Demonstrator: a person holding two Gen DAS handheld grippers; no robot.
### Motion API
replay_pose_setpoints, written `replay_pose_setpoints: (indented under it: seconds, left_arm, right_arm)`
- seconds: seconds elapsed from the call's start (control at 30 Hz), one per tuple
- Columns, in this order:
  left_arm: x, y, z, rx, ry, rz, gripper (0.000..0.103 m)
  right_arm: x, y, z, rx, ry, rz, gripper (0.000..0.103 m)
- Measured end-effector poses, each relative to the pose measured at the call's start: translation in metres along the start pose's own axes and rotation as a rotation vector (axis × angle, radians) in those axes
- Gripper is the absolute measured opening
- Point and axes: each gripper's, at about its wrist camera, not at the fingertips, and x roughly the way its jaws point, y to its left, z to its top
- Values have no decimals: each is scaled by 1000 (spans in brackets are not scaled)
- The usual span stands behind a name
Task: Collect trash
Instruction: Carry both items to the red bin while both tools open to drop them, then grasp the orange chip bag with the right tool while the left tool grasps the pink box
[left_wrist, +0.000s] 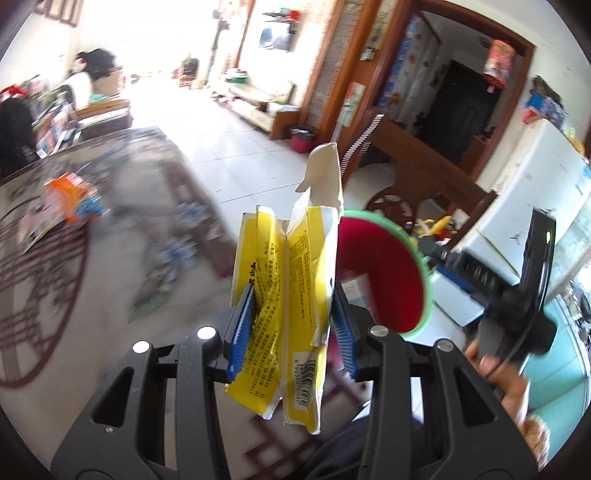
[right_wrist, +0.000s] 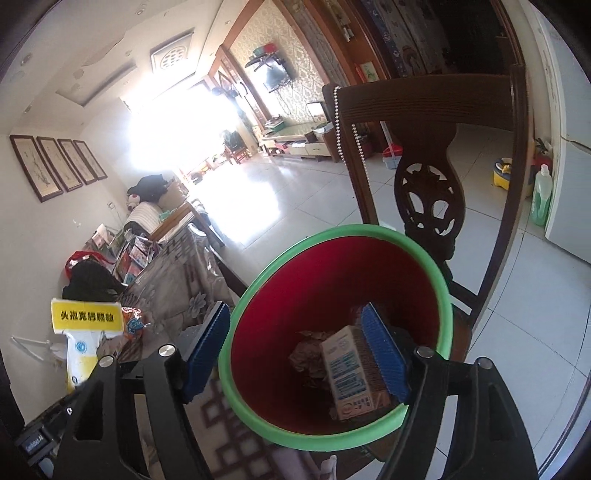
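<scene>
My left gripper (left_wrist: 291, 321) is clamped on a flattened yellow-and-white cardboard box (left_wrist: 291, 280), its ribbed blue pads (left_wrist: 242, 325) pressing the creased panels from both sides. The box stands upright between the fingers, printed with dense black text and a barcode near its lower edge, and a torn white flap sticks up from its top. Just to the right of that box, and slightly beyond it, is the bin (left_wrist: 424, 273), a round plastic bucket with a smooth dark red inside and a pale green rim.

My right gripper (right_wrist: 295, 350) grips the bin (right_wrist: 236, 321) by its wall: one ribbed blue pad (right_wrist: 207, 347) sits outside against the green rim and the other is inside against the red wall. Down in the bin lie a small white carton (right_wrist: 347, 373) with blue print and a wad of crumpled greyish paper (right_wrist: 306, 354). From this side the yellow box (right_wrist: 86, 332) shows far to the left of the fingers, its yellow band bearing bold black characters.

Under and to the left of both tools is a table (left_wrist: 155, 229) covered in a glossy grey floral cloth, with an orange and blue snack wrapper (left_wrist: 74, 195) lying on it. Beyond the bin stands a dark carved wooden chair (right_wrist: 428, 147), and the floor is pale glazed tile.
</scene>
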Motion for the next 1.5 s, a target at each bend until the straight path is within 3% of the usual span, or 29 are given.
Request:
replay_pose_setpoints:
  seconds: [0.17,0.33,0.37,0.4,0.47,0.63,0.77,1.03,1.23,1.3,1.37,1.4,1.43,1.5]
  left_arm:
    - [30,-41,23,40,20,-132,39]
    - [51,-69,29,88,44,-176,40]
    - [57,-73,30,89,50,-189,41]
    - [60,-74,31,83,54,-193,49]
    - [65,-72,32,66,65,-195,58]
    - [57,-44,22,31,55,-165,62]
    - [39,11,2,-19,50,-89,67]
    - [-21,166,-44,-206,57,168,68]
    - [-63,239,-54,-203,16,304,72]
    - [-71,259,-61,-250,-11,338,72]
    - [-72,282,-64,-371,23,332,72]
    - [-75,291,-63,-432,29,293,72]
    - [-81,298,-62,-490,5,241,72]
    - [-92,303,-57,-519,-32,224,76]
  right_arm:
    - [-16,-22,-9,26,-23,-58,73]
    - [-29,-36,-9,72,-50,-89,73]
    - [-32,-38,-8,76,-61,-96,73]
    - [-35,-38,-7,78,-68,-101,73]
    - [-38,-38,-7,75,-78,-110,73]
    - [-39,-32,-8,70,-80,-103,74]
    - [-31,-13,-11,37,-60,-70,74]
    - [16,85,-34,-164,78,57,74]
    - [63,189,-63,-368,204,165,75]
    - [84,233,-71,-442,237,197,79]
    - [105,274,-77,-514,256,227,82]
    - [116,294,-79,-553,256,230,83]
    - [131,319,-82,-602,255,230,84]
    - [160,353,-86,-649,275,247,86]
